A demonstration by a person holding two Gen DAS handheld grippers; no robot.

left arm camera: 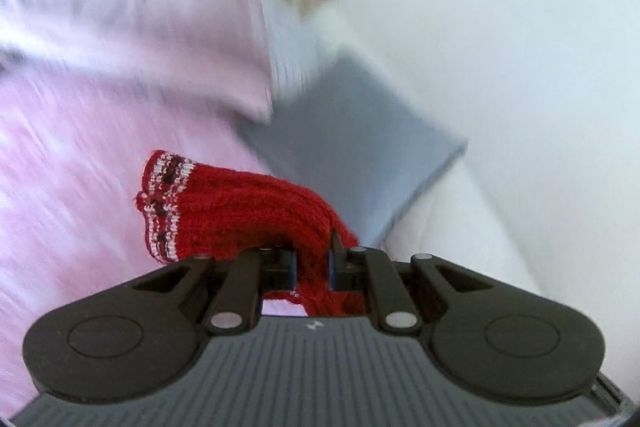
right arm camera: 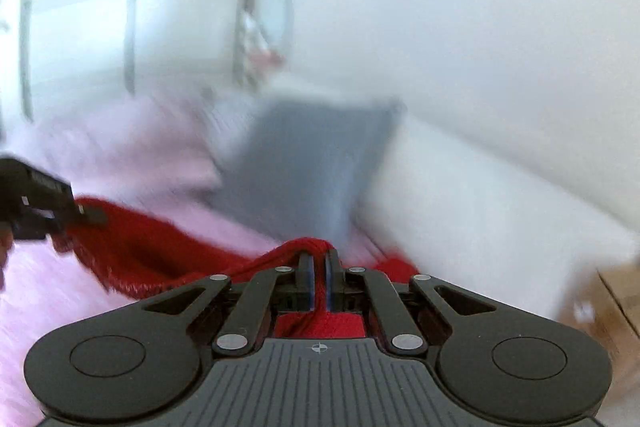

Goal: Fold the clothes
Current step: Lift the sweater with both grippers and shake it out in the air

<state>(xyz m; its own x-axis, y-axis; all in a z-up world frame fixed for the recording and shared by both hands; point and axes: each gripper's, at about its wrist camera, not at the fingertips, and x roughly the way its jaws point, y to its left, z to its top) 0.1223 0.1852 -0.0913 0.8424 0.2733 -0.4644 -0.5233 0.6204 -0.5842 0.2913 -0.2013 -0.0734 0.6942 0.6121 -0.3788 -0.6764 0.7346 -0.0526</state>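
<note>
The bed [left arm camera: 60, 227], covered in pink, carried a pink pillow [left arm camera: 132, 39] and a grey cushion [left arm camera: 352, 131], touching.

The knit garment [right arm camera: 132, 259] hung between the left gripper [right arm camera: 94, 217] and right gripper [right arm camera: 319, 267], above the bedspread [right arm camera: 48, 307], a cushion [right arm camera: 312, 163] behind.

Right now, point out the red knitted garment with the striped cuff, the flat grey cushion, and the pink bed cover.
Red knitted garment [left arm camera: 240, 211]: left wrist view, on the ribbed body beside the striped cuff.
Flat grey cushion [right arm camera: 304, 163]: right wrist view, on its blurred face.
Pink bed cover [left arm camera: 68, 195]: left wrist view, on bare fabric left of the garment.
</note>
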